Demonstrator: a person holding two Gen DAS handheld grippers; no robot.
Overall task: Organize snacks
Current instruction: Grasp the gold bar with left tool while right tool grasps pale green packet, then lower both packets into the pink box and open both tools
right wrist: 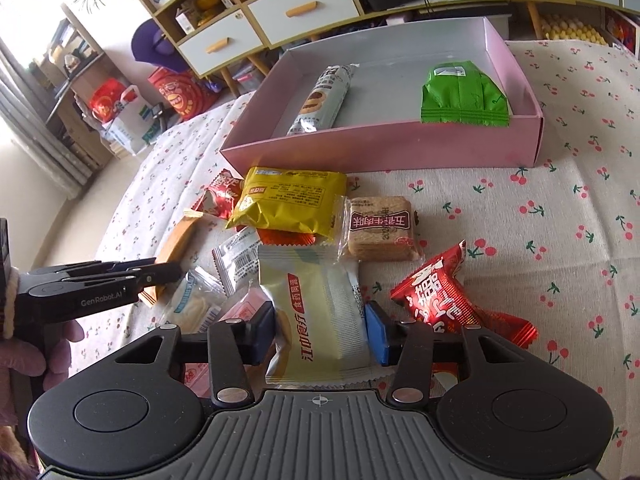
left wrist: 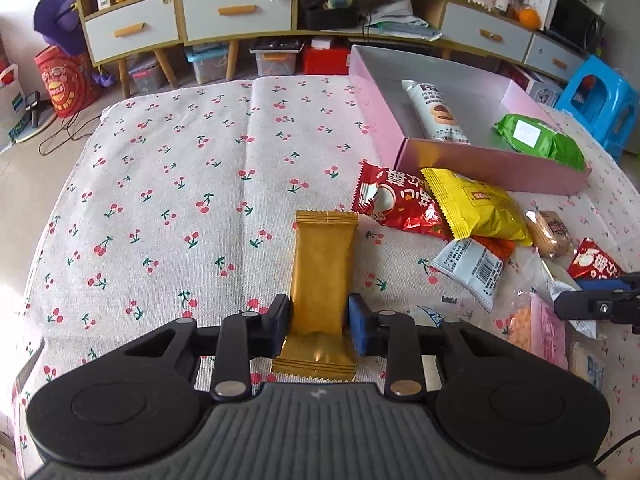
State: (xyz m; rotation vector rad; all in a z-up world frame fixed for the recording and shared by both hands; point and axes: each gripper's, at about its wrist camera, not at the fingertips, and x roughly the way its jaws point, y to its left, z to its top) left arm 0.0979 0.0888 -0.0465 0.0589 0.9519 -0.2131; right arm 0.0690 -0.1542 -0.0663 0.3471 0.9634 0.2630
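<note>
My left gripper (left wrist: 318,322) is shut on a gold snack packet (left wrist: 322,276) and holds it low over the cherry-print cloth. It also shows in the right wrist view (right wrist: 160,274) at the left. My right gripper (right wrist: 320,330) is shut on a pale yellow-white snack packet (right wrist: 316,316) at the near edge of the snack pile. A pink box (right wrist: 384,148) beyond the pile holds a grey biscuit tube (right wrist: 324,98) and a green packet (right wrist: 464,98). The box also shows in the left wrist view (left wrist: 492,168).
Loose snacks lie before the box: a yellow bag (right wrist: 292,200), a brown cracker pack (right wrist: 380,228), a red packet (right wrist: 440,292), a barcode packet (right wrist: 236,256). The cherry cloth (left wrist: 168,184) spreads left. Cabinets with drawers (left wrist: 236,12) and a blue stool (left wrist: 604,104) stand behind.
</note>
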